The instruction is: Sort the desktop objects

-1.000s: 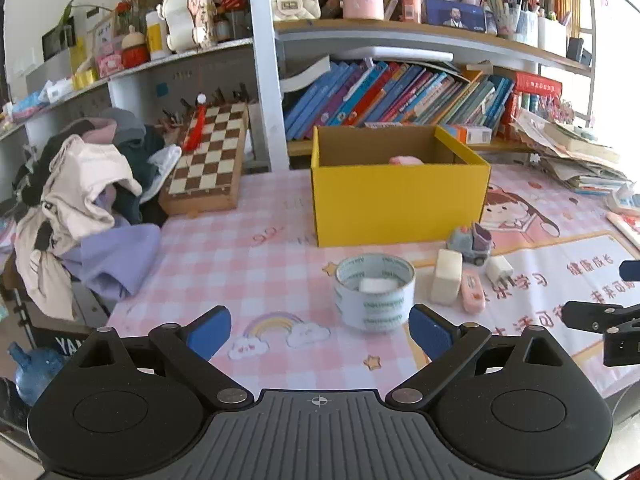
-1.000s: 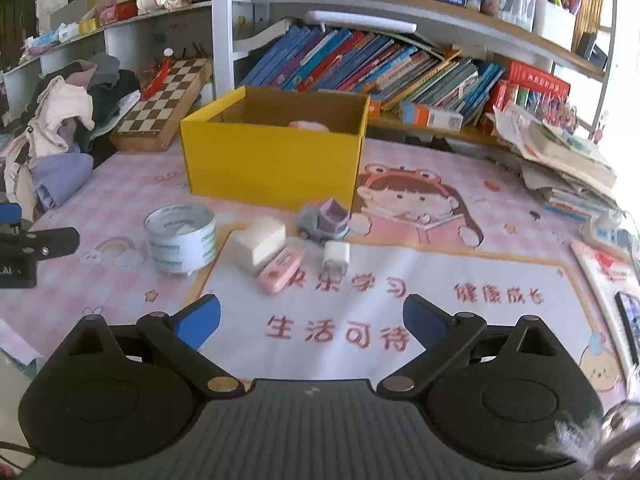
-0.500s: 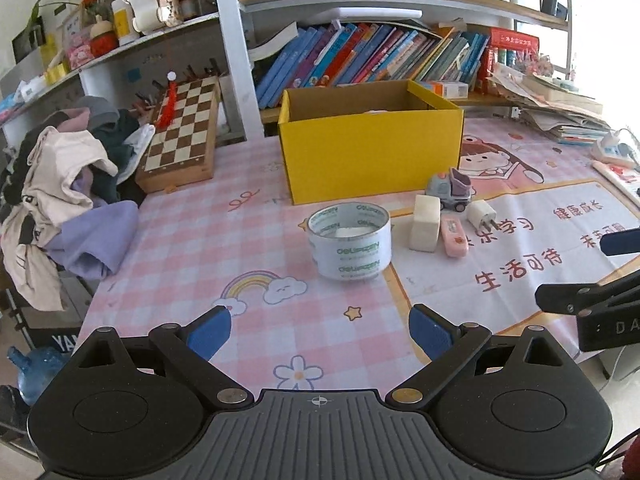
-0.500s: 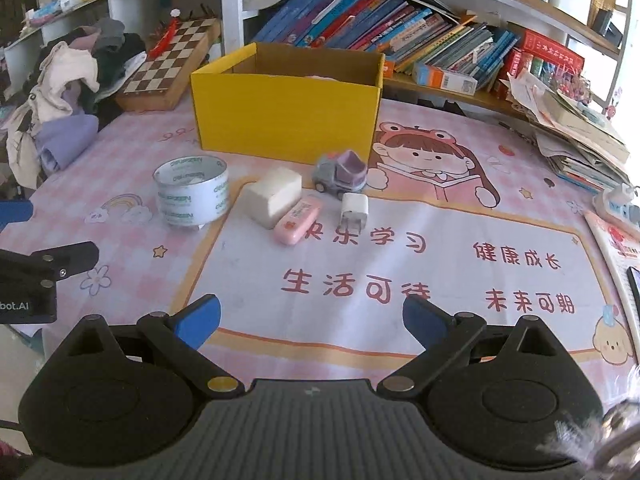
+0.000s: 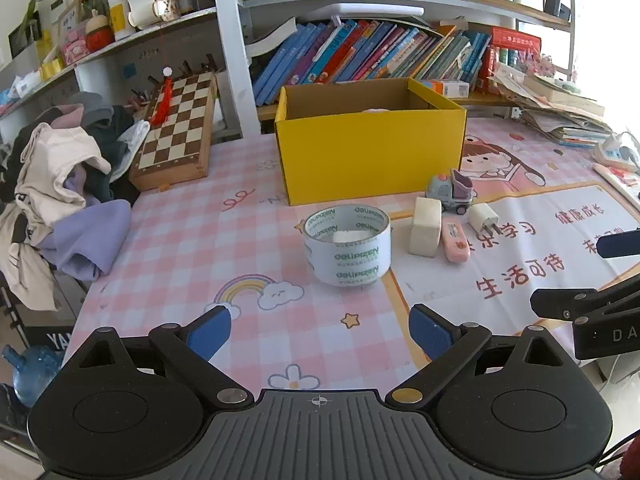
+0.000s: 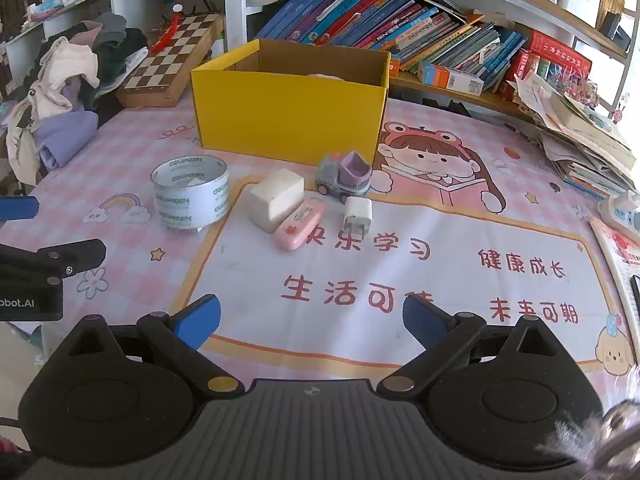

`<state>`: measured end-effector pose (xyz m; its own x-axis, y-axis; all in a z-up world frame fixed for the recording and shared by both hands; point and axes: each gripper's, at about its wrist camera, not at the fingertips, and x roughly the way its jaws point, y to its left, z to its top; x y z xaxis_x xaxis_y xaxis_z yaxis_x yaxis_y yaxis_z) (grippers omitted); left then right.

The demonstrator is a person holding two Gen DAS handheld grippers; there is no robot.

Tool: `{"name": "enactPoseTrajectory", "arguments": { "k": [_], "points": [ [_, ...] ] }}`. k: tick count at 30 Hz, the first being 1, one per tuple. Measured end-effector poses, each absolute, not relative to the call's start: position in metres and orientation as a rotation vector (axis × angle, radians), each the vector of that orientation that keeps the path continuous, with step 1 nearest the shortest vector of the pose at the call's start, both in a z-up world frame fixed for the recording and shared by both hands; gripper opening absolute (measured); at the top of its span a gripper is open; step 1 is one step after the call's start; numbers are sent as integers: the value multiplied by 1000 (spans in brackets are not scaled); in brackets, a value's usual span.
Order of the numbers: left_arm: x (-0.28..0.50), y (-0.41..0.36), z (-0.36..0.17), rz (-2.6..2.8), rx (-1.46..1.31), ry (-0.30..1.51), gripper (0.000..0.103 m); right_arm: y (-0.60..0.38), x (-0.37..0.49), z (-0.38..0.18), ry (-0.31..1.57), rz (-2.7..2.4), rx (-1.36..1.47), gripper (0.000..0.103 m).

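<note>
1. Tape roll [image 5: 347, 245] stands on the surface [image 5: 192, 248] just ahead of the left gripper [image 5: 320, 330], before the yellow box [image 5: 372, 160].
2. Both grippers, left and right gripper [image 6: 311, 320], hover low, jaws wide apart, holding nothing.

We find the near strip of the tablecloth [image 5: 280, 320] bare in front of both grippers, giving open passage. Ahead, a tape roll [image 5: 347, 245], a white block [image 6: 276, 199], a pink case [image 6: 300, 229], a charger plug [image 6: 357, 213] and a toy truck [image 6: 344, 173] stand close together, with narrow gaps between them. The yellow box [image 6: 290, 114] rises behind them as a wall, open at the top. A clothes pile [image 5: 60, 184] and a chessboard [image 5: 178, 128] crowd the left edge; stacked papers [image 6: 584, 140] crowd the right. We note clear mat [image 6: 480, 280] right of the plug.
</note>
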<state>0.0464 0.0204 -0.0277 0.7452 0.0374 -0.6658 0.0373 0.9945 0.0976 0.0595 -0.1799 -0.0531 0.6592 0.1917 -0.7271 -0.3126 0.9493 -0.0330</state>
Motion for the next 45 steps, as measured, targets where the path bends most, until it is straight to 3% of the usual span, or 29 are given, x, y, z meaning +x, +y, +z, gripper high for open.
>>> {"name": "enactPoseTrajectory", "arguments": {
  "k": [23,30,45],
  "points": [
    [84,17,-41,-3,75,774,97,-184,103,-62,845,277,-172,95],
    [97,16,-44,16,56,779,97,-187,121,-63,857,287,-177,79],
    [131,11,-54,50,39,813,97,-191,165,-75,909,322,-193,70]
  ]
}}
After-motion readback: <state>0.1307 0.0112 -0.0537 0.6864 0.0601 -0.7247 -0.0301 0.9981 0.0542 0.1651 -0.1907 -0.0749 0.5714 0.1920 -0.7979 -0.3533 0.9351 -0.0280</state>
